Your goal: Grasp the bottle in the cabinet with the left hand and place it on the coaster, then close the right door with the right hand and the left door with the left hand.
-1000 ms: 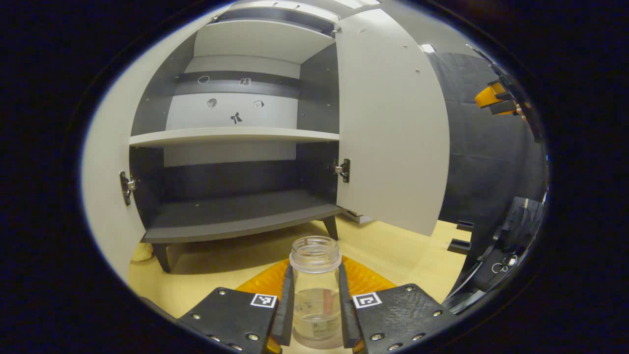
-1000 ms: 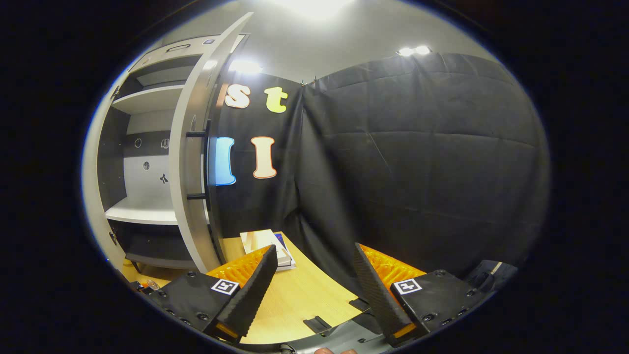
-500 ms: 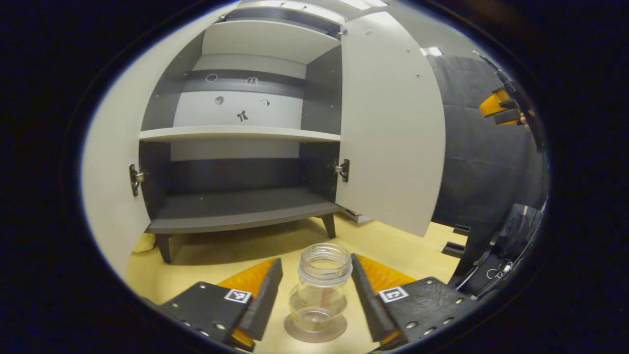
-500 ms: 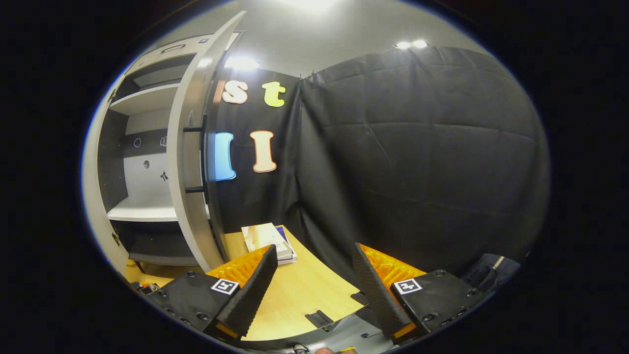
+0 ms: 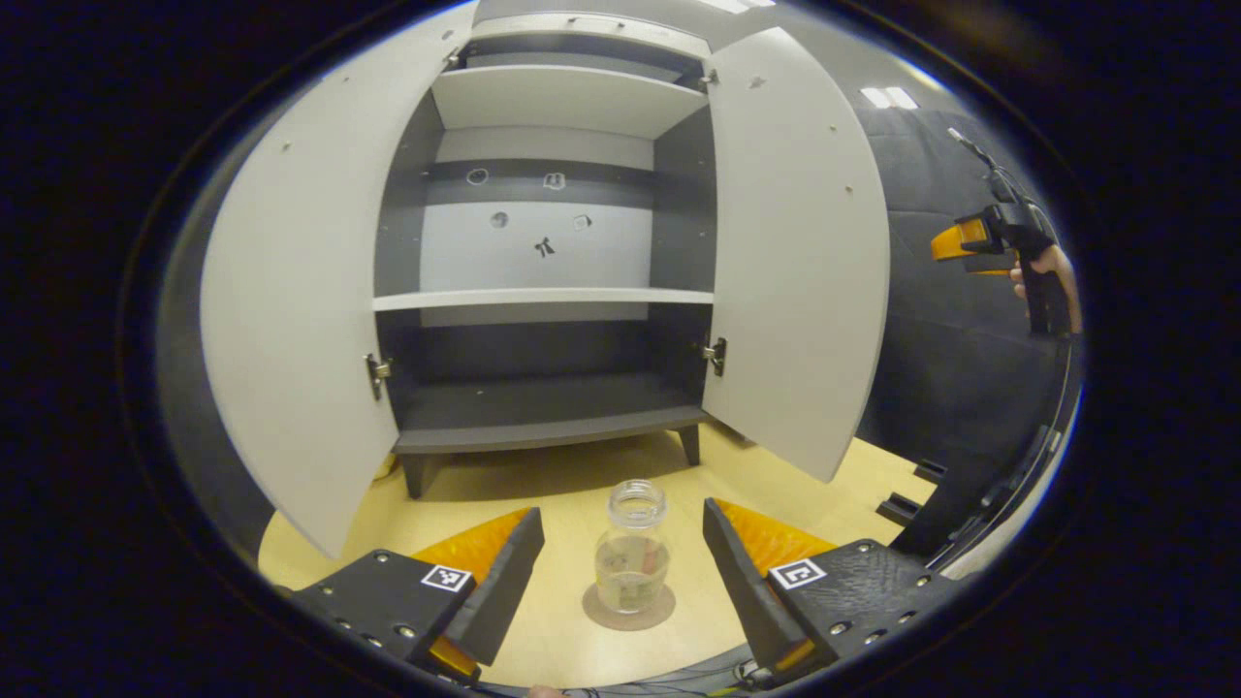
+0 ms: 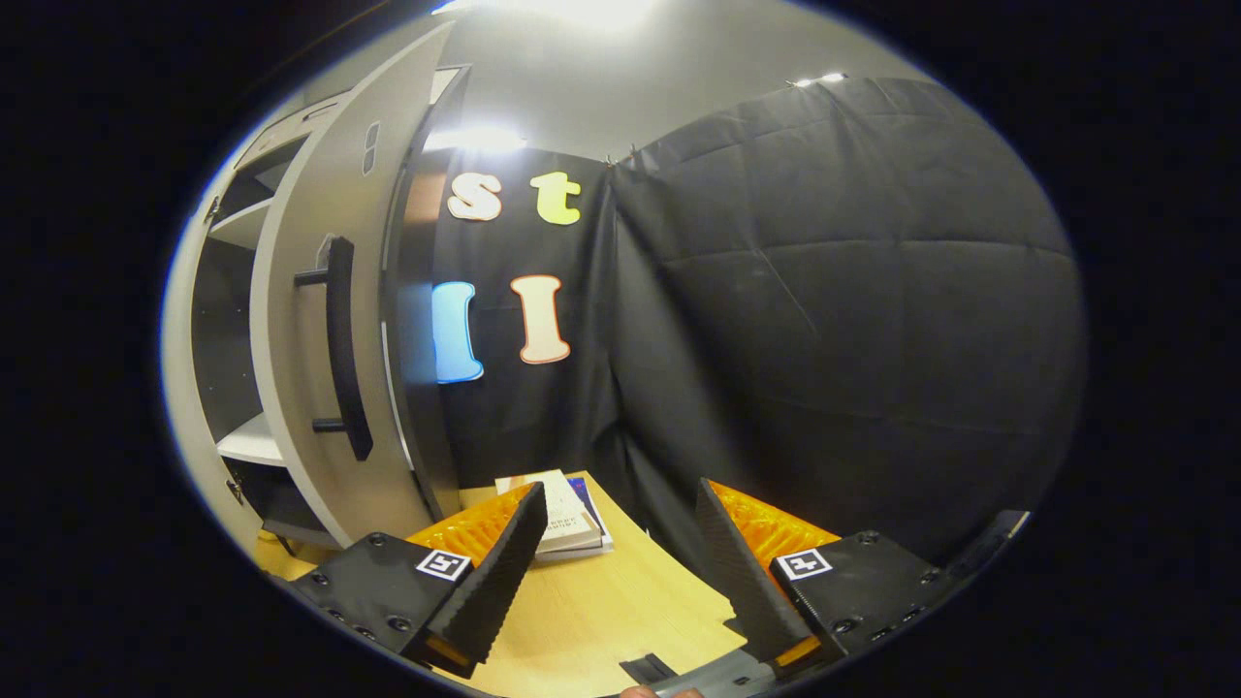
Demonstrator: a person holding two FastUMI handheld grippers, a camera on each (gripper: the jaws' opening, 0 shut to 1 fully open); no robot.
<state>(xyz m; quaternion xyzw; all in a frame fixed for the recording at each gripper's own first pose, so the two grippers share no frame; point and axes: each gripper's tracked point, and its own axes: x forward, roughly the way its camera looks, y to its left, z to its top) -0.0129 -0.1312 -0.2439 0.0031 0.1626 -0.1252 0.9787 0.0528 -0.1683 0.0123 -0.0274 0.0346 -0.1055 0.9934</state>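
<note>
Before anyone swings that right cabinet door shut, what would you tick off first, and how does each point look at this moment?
1. Clear glass bottle upright on the round brown coaster: ok.
2. Left tongs open, apart from the bottle: ok.
3. Right tongs open, holding nothing: ok.
4. Grey right door wide open, its black bar handle unobstructed: ok.
5. Dark cabinet shelves bare, nothing sticking out: ok.
6. Stacked books on the wooden table out of the door's swing: cannot tell.
</note>
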